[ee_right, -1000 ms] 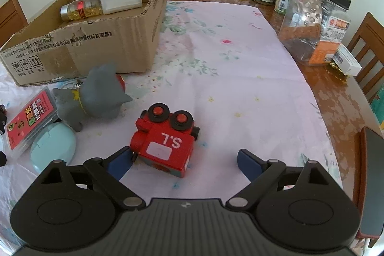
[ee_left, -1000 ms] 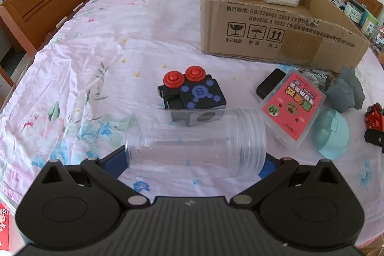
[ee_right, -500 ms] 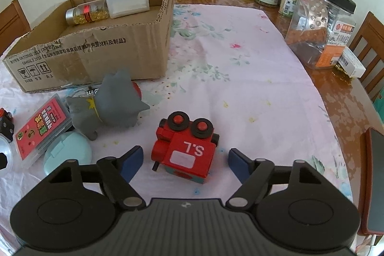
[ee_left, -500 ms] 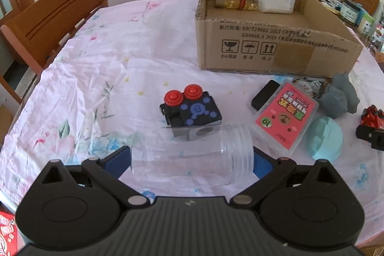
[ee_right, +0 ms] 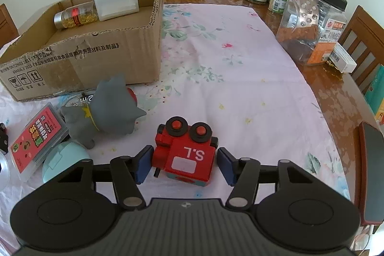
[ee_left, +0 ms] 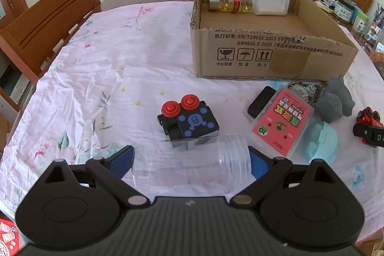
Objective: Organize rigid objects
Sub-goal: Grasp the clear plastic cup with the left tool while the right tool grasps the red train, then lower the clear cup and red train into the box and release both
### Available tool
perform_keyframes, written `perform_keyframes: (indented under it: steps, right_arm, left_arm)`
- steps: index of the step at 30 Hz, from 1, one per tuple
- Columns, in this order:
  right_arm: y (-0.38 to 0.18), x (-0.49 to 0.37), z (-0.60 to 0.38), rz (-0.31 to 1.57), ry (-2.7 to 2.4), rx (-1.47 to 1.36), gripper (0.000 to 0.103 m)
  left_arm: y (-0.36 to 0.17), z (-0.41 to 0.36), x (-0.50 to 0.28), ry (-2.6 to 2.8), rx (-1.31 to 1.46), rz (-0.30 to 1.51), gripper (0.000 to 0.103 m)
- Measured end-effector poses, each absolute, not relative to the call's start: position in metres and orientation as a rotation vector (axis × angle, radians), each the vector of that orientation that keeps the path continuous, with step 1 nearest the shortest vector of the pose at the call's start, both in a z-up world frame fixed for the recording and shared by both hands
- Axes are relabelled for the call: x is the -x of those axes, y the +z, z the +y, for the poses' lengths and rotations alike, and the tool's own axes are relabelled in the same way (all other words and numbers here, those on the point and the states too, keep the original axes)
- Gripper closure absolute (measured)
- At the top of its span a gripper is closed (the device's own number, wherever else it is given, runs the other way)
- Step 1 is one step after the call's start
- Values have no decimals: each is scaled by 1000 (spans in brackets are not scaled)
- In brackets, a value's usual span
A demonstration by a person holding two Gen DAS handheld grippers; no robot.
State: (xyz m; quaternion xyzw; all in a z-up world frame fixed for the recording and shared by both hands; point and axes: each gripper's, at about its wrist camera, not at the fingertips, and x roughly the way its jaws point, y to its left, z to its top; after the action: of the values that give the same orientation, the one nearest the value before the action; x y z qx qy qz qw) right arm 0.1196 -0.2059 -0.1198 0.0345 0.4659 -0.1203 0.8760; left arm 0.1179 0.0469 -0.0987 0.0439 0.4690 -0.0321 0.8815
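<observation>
The left hand-held gripper [ee_left: 190, 158] stands wide, and its jaws have just been closing. A clear plastic jar [ee_left: 192, 168] lies on its side between them, on the near part of the bench [ee_left: 96, 78]. The blue pads [ee_left: 258, 163] sit right at the jar's two ends; I cannot tell if they press on it.

The right hand-held gripper [ee_right: 184, 163] has just been closing too, and is now quite narrow. A red toy train [ee_right: 187, 150] sits between its jaws. The left pad looks like it touches the train. A thin gap shows at the right pad.

The left view alone shows a black toy block with two red knobs [ee_left: 188, 122], just beyond the jar. The right view alone shows a big clear tub with a black lid [ee_right: 314, 25] far to the right, and a dark phone [ee_right: 370, 179] at the right edge.

Both views show the cardboard box [ee_left: 271, 52], with a small bottle [ee_left: 228, 1] lying inside at the far end, and the grey toy cat [ee_right: 105, 109] in front of it.
</observation>
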Motion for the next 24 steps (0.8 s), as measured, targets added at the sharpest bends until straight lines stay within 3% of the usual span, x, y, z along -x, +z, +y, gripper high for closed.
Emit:
perform_keyframes:
  steps: [6,14,24]
  right_arm:
    - [-119,-121,-205,978,-257,-71,46]
    - [-112,-121,-208,991,-205,-37,47]
    - [-72,-119,-213,973,-105,18,47]
  left_arm:
    - [-97,49,-121,-92,-87,992,11]
    - [-89,55,-123,-153,-122,1013,11]
    - [-29,55,-134,-337,-209,950,11]
